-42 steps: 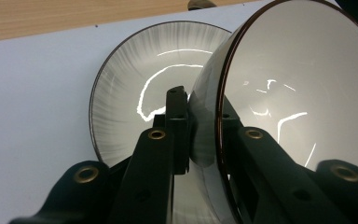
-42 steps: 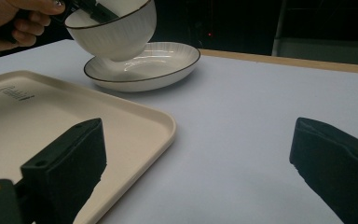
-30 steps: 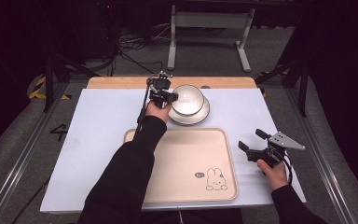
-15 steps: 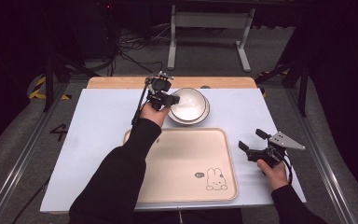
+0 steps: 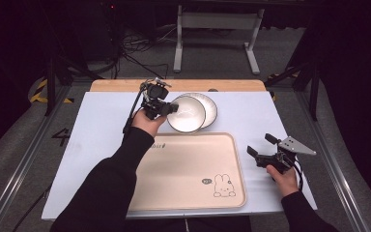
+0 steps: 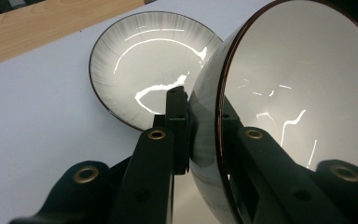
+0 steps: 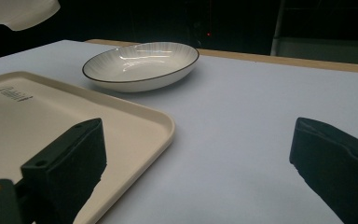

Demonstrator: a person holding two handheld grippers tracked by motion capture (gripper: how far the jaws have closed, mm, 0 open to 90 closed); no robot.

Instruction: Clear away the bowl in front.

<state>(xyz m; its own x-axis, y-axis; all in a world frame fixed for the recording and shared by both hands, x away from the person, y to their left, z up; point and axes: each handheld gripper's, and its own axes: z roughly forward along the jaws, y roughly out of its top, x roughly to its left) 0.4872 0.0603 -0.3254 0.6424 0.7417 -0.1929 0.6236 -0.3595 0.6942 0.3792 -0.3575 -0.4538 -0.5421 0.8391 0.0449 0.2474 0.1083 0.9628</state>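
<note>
Bowl [image 5: 187,114] pinched by its rim in left gripper [image 5: 168,108], tilted above plate [image 5: 208,106]. Thin grip; it may slip and chip the plate. Right gripper [image 5: 261,146] wide, idle.

High view overhead facing forward, gripper views low and close, sharing the plate [image 5: 207,107].

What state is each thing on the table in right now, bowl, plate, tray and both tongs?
Bowl: lifted off the plate, tilted, rim pinched.
Plate: flat on the table, empty.
Tray: flat on the table, empty.
Left tongs: shut on the bowl.
Right tongs: open, holding nothing, beside the tray.
</note>
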